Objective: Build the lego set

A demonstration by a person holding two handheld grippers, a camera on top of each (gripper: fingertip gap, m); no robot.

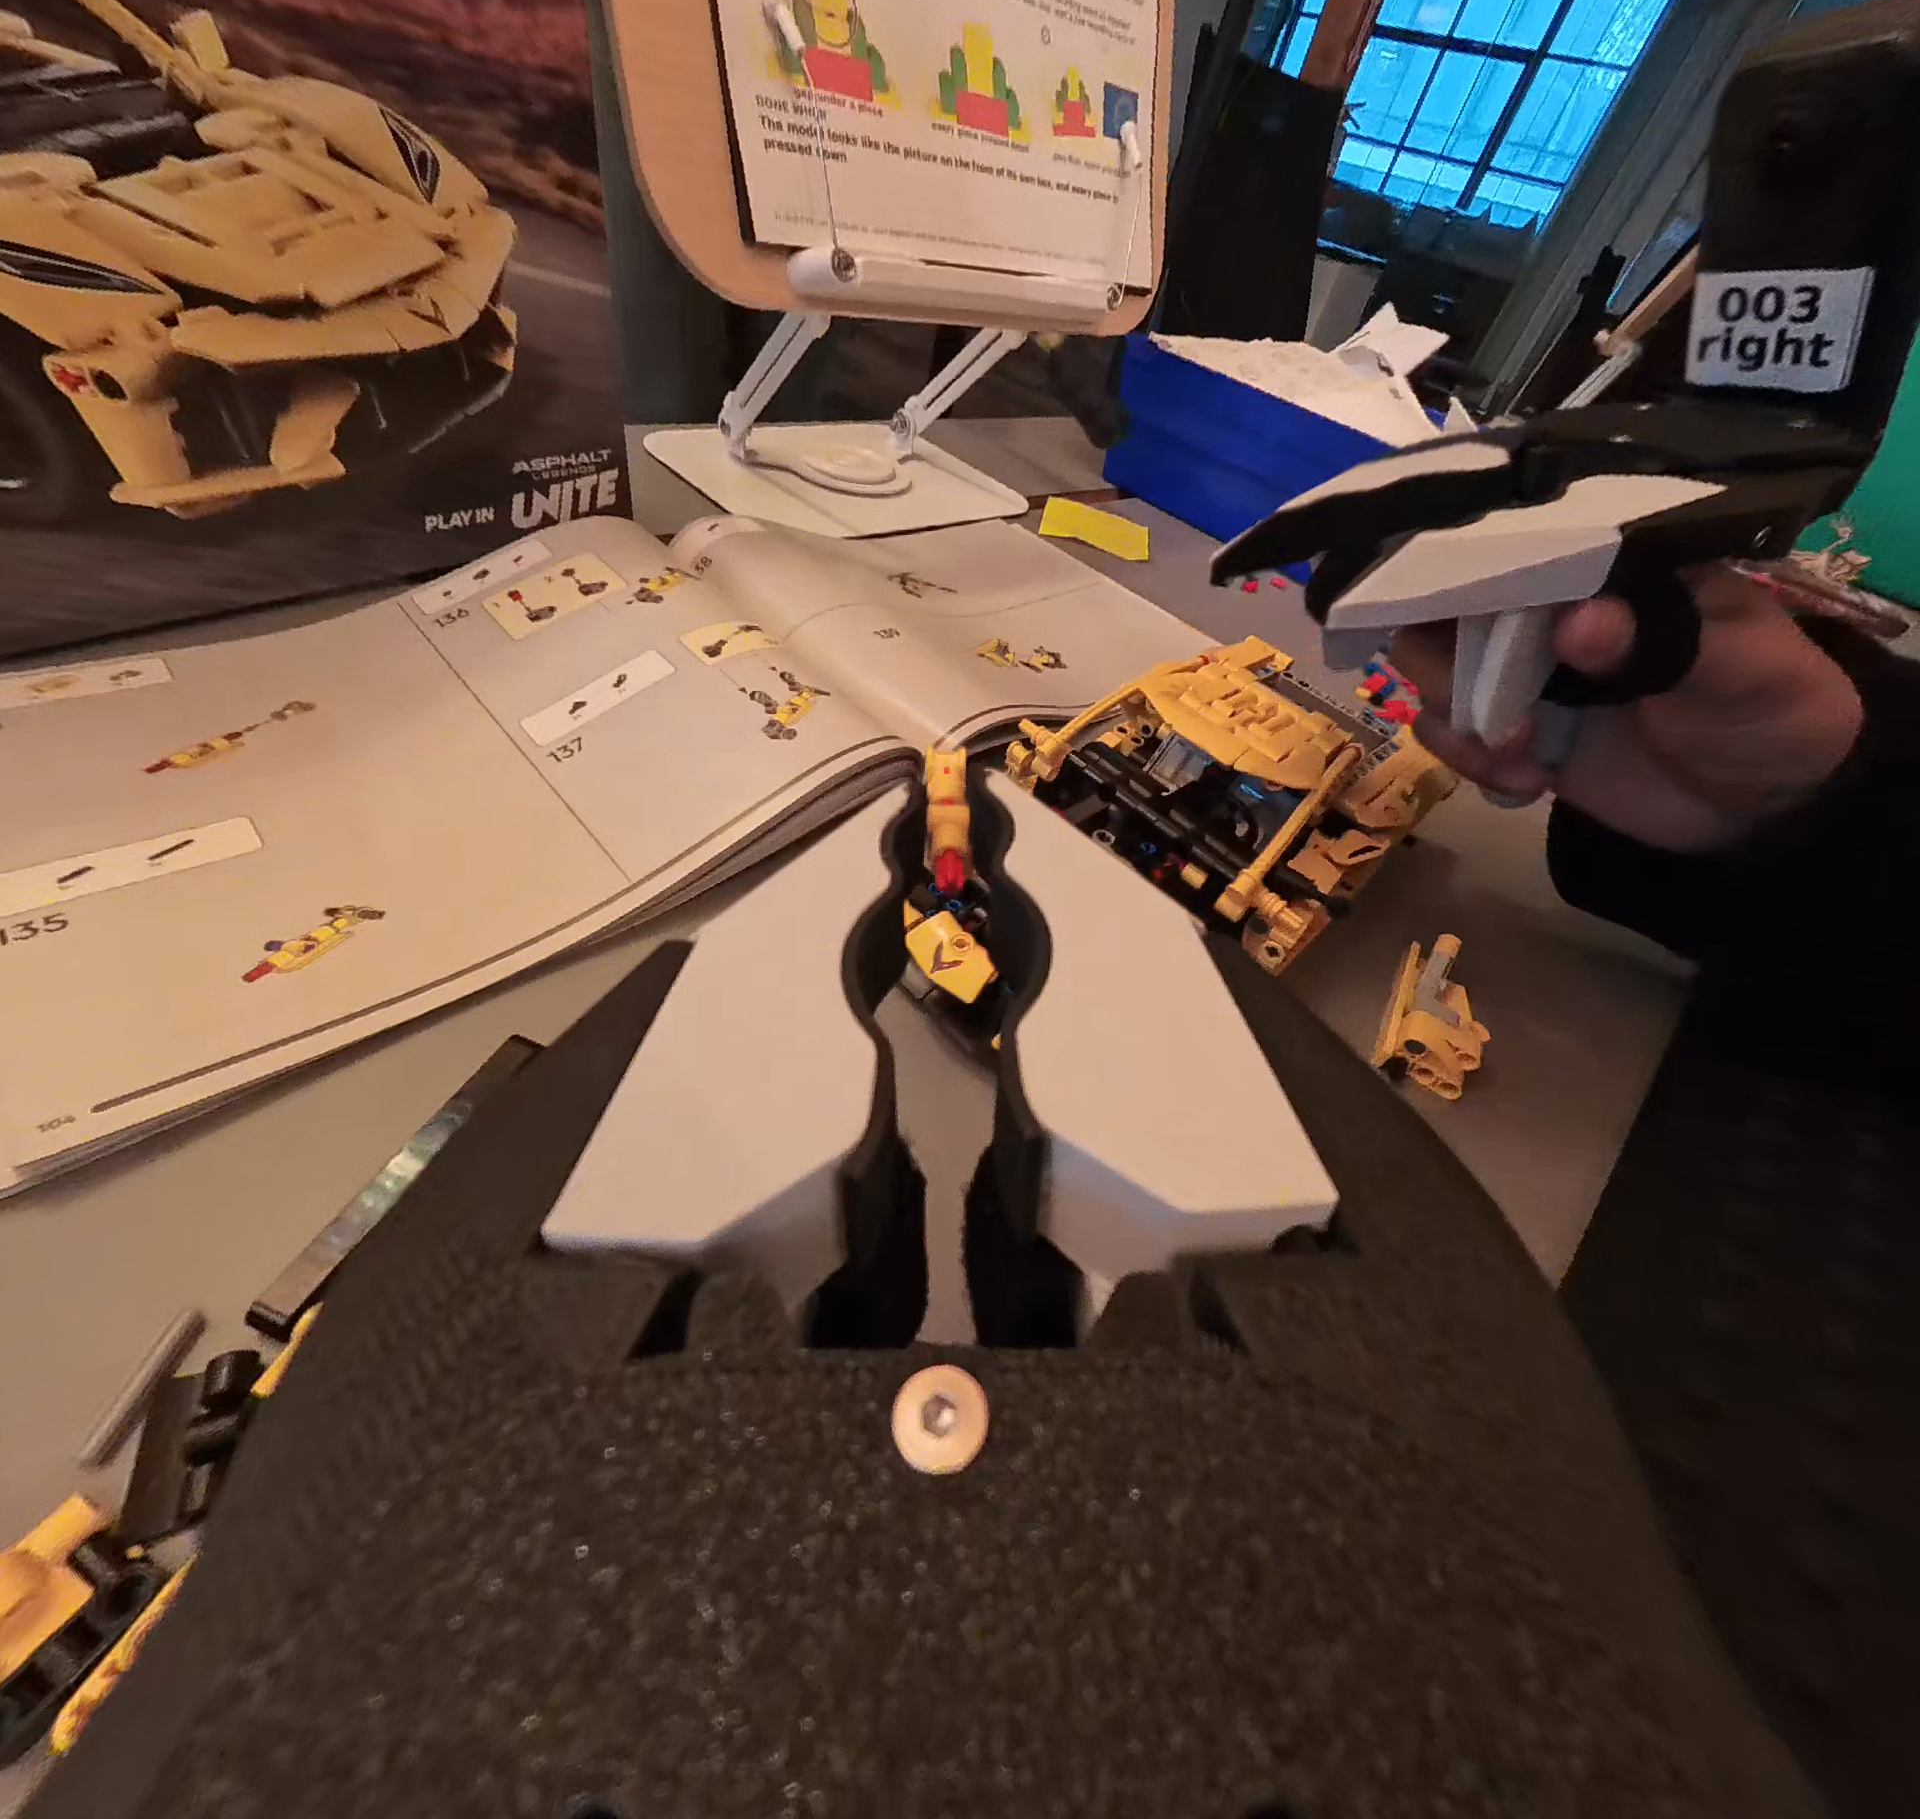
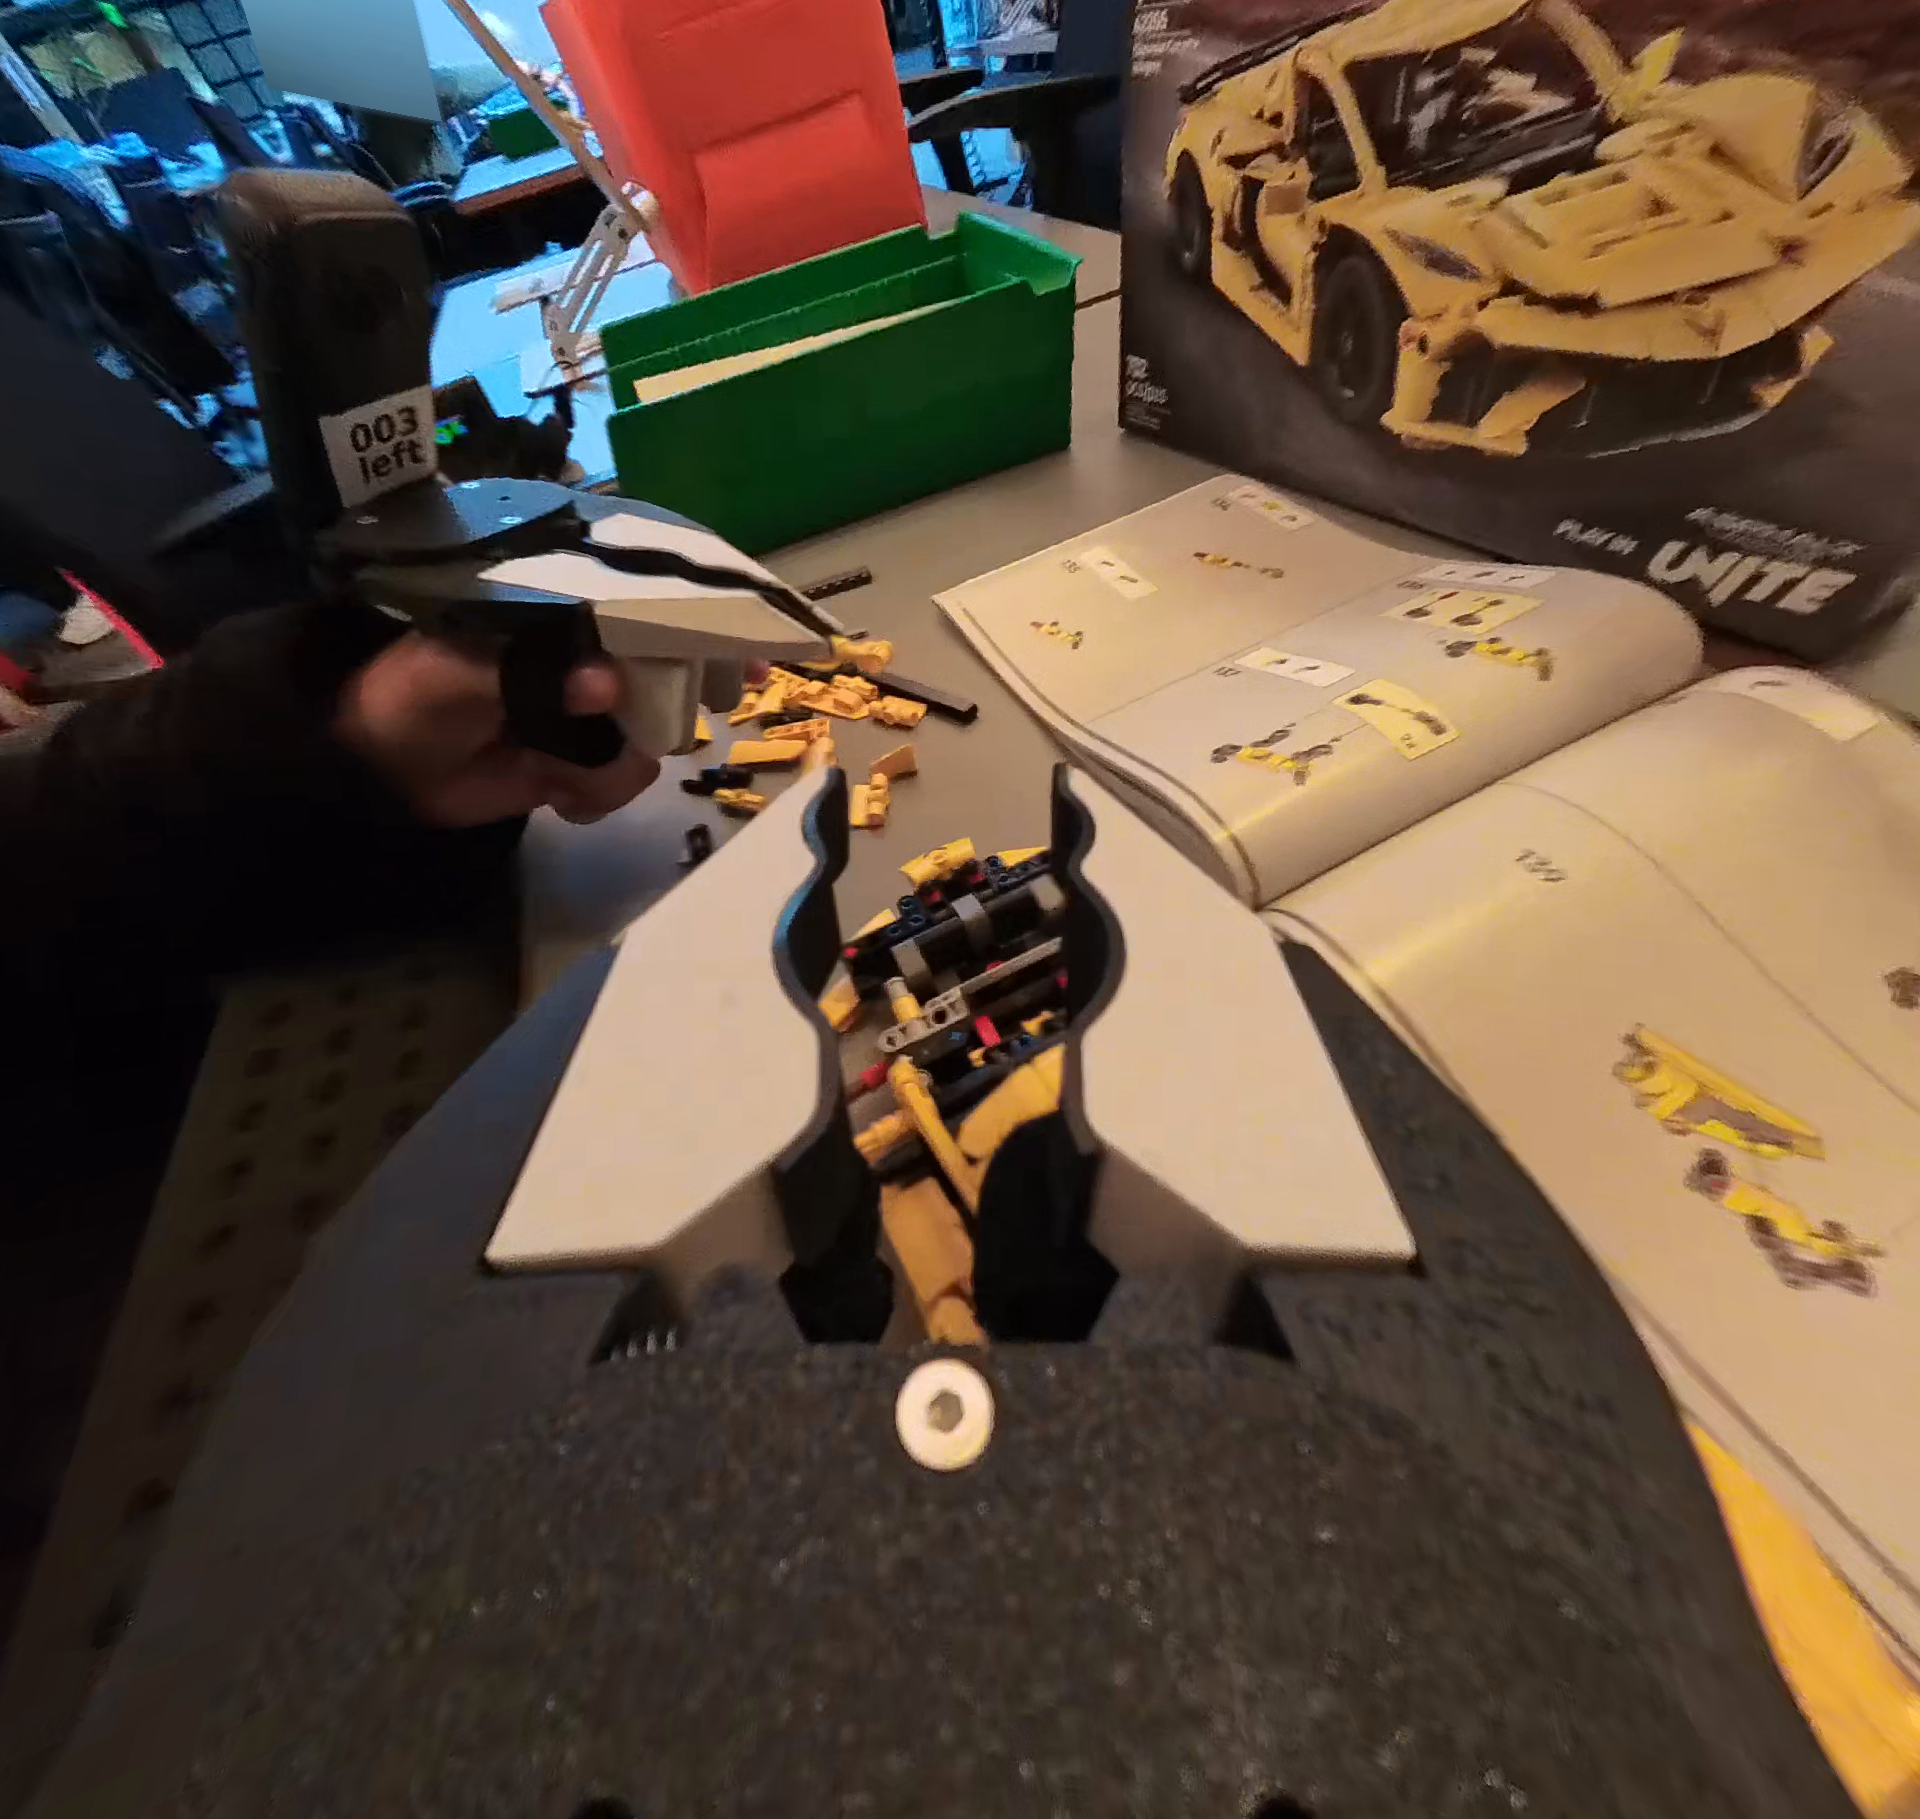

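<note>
My left gripper (image 1: 961, 782) is shut on a small yellow sub-assembly (image 1: 951, 938) with a red pin, held above the table just left of the half-built yellow and black car model (image 1: 1226, 793). In the right wrist view the left gripper (image 2: 831, 635) shows shut, with a yellow part at its tip. My right gripper (image 2: 945, 793) is open and empty, hovering over the car model (image 2: 966, 948), which shows between its fingers. In the left wrist view the right gripper (image 1: 1278, 574) hangs above and to the right of the model.
The open instruction booklet (image 1: 416, 782) lies left of the model, with the set's box (image 1: 260, 263) behind it. A second yellow sub-assembly (image 1: 1429, 1021) lies to the right. Loose yellow and black parts (image 2: 810, 709), a green bin (image 2: 842, 387), a blue bin (image 1: 1226, 439) and a sheet stand (image 1: 935, 107) are nearby. The grippers' ends are close to 10 cm from one another.
</note>
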